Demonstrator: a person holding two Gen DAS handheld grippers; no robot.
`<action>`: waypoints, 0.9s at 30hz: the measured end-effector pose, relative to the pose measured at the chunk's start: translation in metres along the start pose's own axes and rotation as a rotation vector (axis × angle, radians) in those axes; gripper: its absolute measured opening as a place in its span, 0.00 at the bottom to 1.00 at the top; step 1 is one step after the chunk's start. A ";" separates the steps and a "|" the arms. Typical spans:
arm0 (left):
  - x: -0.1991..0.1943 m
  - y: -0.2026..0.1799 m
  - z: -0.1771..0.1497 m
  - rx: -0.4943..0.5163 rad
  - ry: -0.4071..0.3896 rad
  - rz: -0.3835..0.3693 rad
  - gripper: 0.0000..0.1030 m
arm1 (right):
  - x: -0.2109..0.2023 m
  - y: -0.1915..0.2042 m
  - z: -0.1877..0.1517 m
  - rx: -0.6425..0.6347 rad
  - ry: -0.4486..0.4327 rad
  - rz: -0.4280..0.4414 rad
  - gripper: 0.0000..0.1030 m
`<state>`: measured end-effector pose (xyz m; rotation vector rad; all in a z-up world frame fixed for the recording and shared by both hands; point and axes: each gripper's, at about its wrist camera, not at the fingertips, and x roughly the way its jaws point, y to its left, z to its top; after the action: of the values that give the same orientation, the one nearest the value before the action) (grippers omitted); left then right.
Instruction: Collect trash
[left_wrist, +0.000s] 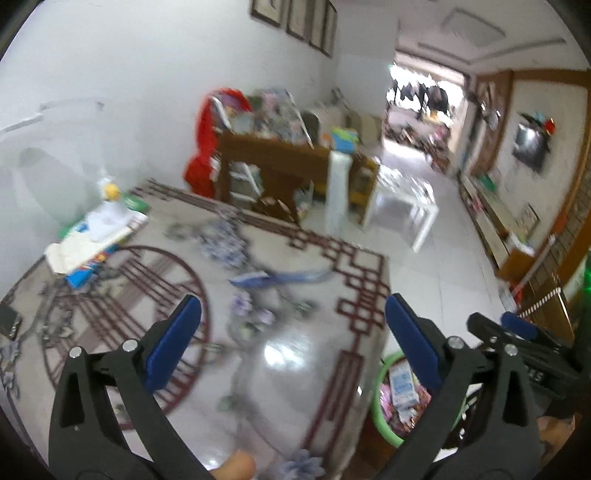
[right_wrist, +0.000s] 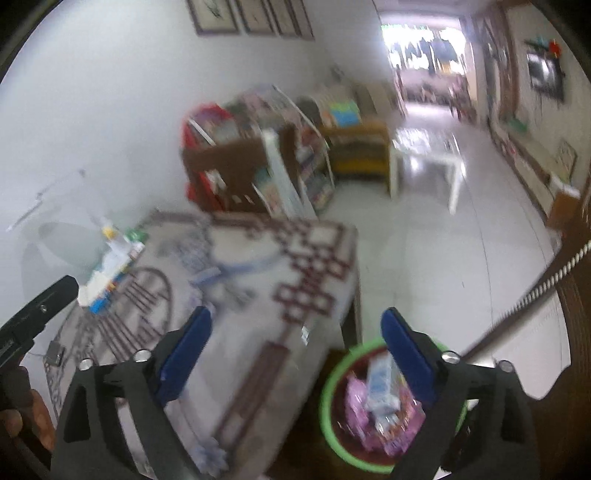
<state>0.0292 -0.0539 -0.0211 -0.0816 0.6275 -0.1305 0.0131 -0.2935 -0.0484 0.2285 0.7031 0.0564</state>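
Above table (left_wrist: 314, 369): left claw (left_wrist: 293, 345), right claw (right_wrist: 295, 354) wide open, seemingly empty.

We hold the left hand-held gripper (left_wrist: 293, 325) above the patterned worktop (left_wrist: 303, 369), its blue-padded jaws spread wide with nothing between them. Just off the worktop's right edge stands a green bin (left_wrist: 384, 424) with pink and white wrappers (left_wrist: 402, 391) inside. The right hand-held gripper (left_wrist: 517, 325) shows at the right, above the bin. A blue wrapper (left_wrist: 280, 277) lies mid-worktop, and a pile of books and papers (left_wrist: 96, 236) sits at the far left. Everything is blurred.
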 end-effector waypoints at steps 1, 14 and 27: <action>-0.010 0.008 0.001 -0.008 -0.031 0.011 0.95 | -0.005 0.008 0.002 -0.017 -0.035 -0.004 0.93; -0.075 0.051 0.006 -0.075 -0.286 0.178 0.95 | -0.039 0.086 0.002 -0.196 -0.299 0.059 0.93; -0.078 0.056 0.002 -0.100 -0.253 0.148 0.95 | -0.030 0.075 -0.006 -0.101 -0.203 0.081 0.93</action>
<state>-0.0268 0.0129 0.0191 -0.1454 0.3851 0.0539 -0.0122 -0.2228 -0.0164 0.1627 0.4872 0.1436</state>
